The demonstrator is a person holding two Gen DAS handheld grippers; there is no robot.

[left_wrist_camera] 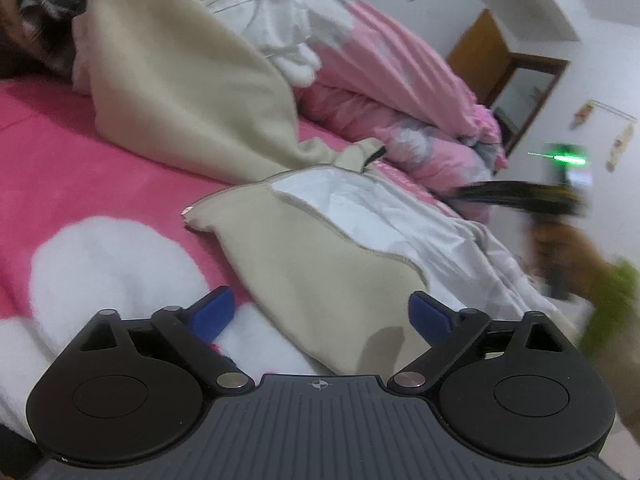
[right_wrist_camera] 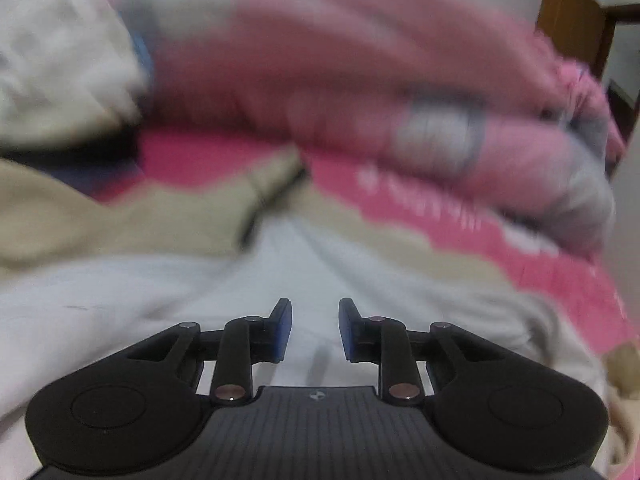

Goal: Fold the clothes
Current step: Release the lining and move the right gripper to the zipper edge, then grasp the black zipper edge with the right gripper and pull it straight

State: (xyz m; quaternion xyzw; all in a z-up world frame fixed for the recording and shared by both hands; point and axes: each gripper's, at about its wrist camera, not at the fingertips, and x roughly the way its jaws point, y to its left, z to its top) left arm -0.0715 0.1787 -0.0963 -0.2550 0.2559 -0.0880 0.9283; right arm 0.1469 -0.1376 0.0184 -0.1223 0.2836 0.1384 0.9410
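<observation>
Pink bedsheet under beige garment – quilt behind; left gripper wide, empty; right gripper narrowly parted, empty.

Both grippers look like the same build: the left gripper and right gripper each have a dark grey ribbed base with a tiny crosshair mark, two round black discs at the sides, black linkage arms with shiny silver pivot pins, and blue pads on the fingertips.
</observation>
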